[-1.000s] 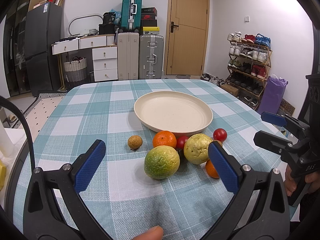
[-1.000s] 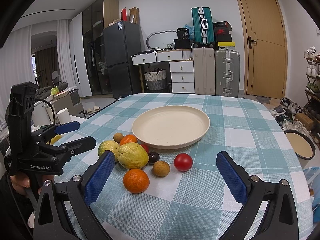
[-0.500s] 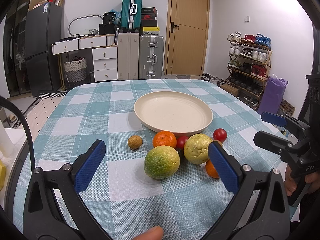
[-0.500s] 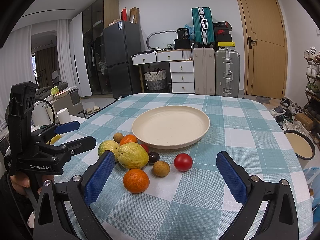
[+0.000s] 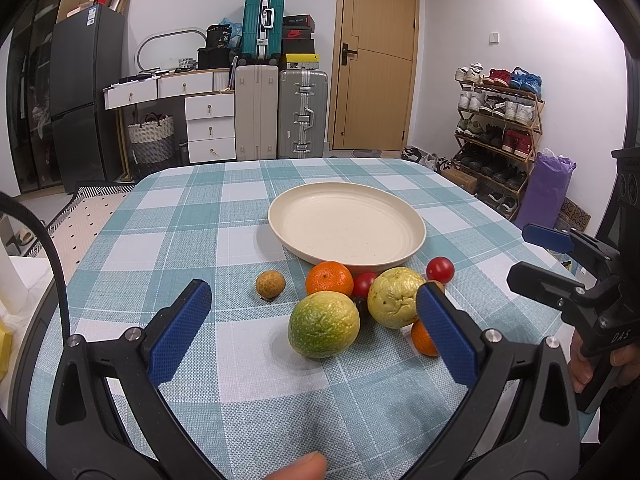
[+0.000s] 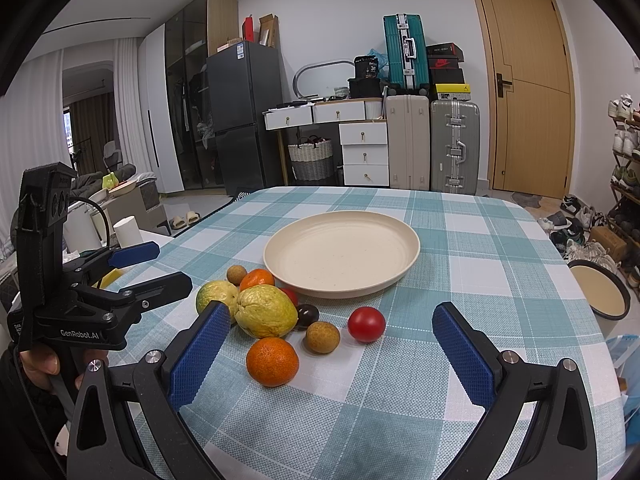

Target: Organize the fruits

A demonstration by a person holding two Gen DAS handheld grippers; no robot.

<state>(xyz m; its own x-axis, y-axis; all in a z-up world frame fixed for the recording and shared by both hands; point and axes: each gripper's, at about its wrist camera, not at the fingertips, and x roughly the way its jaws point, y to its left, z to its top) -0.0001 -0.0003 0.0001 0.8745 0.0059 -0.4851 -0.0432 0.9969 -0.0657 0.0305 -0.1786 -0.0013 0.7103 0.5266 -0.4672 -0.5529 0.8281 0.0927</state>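
Observation:
An empty cream plate (image 5: 346, 225) (image 6: 341, 252) sits mid-table on the checked cloth. In front of it lie several fruits: a green citrus (image 5: 323, 323), a yellow guava (image 5: 395, 297) (image 6: 265, 311), two oranges (image 5: 329, 278) (image 6: 272, 361), red tomatoes (image 5: 440, 269) (image 6: 366, 324), a dark plum (image 6: 307, 316) and brown longans (image 5: 270, 284) (image 6: 322, 337). My left gripper (image 5: 316, 334) is open and empty, just short of the green citrus. My right gripper (image 6: 332, 356) is open and empty, near the front orange. Each gripper shows in the other's view (image 5: 560, 264) (image 6: 140, 268).
The table's right edge is close, with a cream bowl (image 6: 598, 292) below it. Suitcases (image 5: 280, 116), white drawers (image 5: 210, 126), a black fridge (image 5: 84, 96), a door (image 5: 378, 60) and a shoe rack (image 5: 496, 128) stand beyond the table.

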